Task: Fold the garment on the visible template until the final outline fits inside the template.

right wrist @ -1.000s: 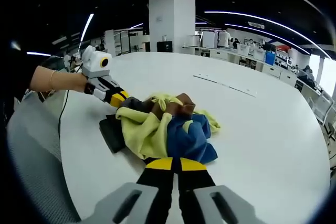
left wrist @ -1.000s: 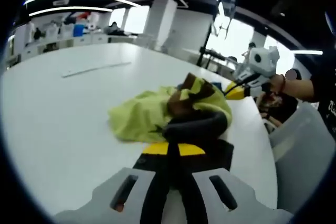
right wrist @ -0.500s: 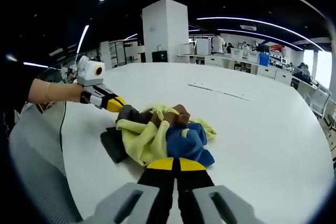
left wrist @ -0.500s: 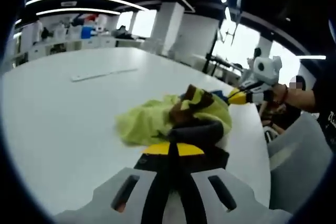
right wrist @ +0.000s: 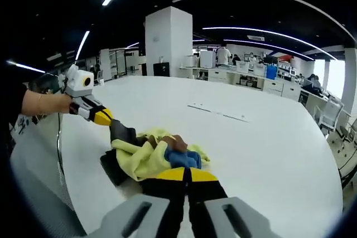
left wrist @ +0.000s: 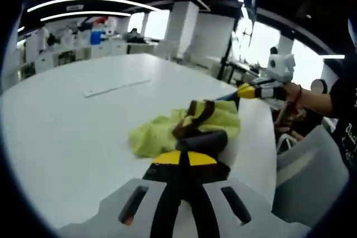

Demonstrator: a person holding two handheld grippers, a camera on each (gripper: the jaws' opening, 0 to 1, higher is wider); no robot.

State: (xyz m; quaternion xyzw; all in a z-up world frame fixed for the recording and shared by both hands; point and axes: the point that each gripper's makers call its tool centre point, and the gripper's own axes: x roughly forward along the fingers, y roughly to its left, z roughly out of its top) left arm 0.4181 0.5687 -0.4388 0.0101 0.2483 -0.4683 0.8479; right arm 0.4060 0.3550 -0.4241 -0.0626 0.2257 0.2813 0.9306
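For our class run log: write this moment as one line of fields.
stage: garment bunched, unfolded | left gripper: shut on garment | right gripper: shut on garment | surface: white table | template: cannot tell

Garment point(right wrist: 153, 157) bunch now drawn out, farther from both closed hand-held grippers than before.

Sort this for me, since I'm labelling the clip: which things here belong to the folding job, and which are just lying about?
Belongs to the job:
- crumpled yellow-green garment with blue and brown patches
- left hand-held gripper, shut on its dark part
- right hand-held gripper, shut on its near edge
- white table

Just lying about:
- pale strip farther along the table
- grey chair
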